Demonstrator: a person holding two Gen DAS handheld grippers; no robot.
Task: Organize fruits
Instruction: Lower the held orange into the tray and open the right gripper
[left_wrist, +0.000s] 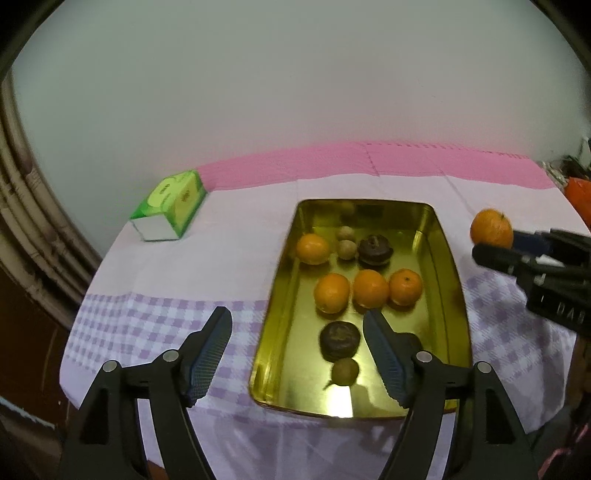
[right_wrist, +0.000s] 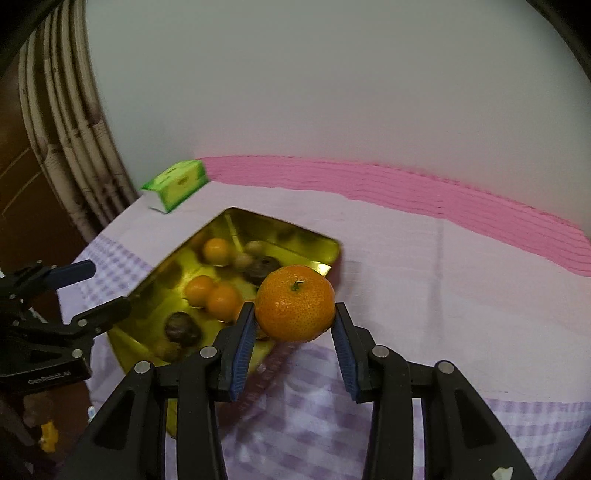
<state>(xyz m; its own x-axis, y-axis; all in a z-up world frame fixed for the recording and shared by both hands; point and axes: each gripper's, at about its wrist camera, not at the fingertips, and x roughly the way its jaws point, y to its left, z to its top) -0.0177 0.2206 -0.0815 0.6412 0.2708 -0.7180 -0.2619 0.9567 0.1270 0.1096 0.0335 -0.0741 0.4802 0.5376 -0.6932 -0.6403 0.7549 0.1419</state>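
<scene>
A gold metal tray (left_wrist: 448, 258) lies on the checked cloth and holds several tangerines (left_wrist: 370, 288), two dark round fruits (left_wrist: 339, 339) and small brownish fruits (left_wrist: 345, 249). My left gripper (left_wrist: 297, 316) hangs open above the tray's near left part, with nothing pressed between its pads. The right gripper (right_wrist: 295, 309) is shut on a tangerine (right_wrist: 294, 302), held in the air to the right of the tray (right_wrist: 334, 246). The left wrist view shows this tangerine (left_wrist: 490, 228) and the right gripper (left_wrist: 493, 245) at the right edge. The left gripper (right_wrist: 108, 286) appears at the far left of the right wrist view.
A green tissue box (left_wrist: 170, 206) stands at the table's far left corner, by the wall. A pink strip (left_wrist: 406, 158) runs along the back of the cloth. Pale pipes (right_wrist: 70, 140) rise left of the table. An orange bag (left_wrist: 580, 195) sits beyond the right edge.
</scene>
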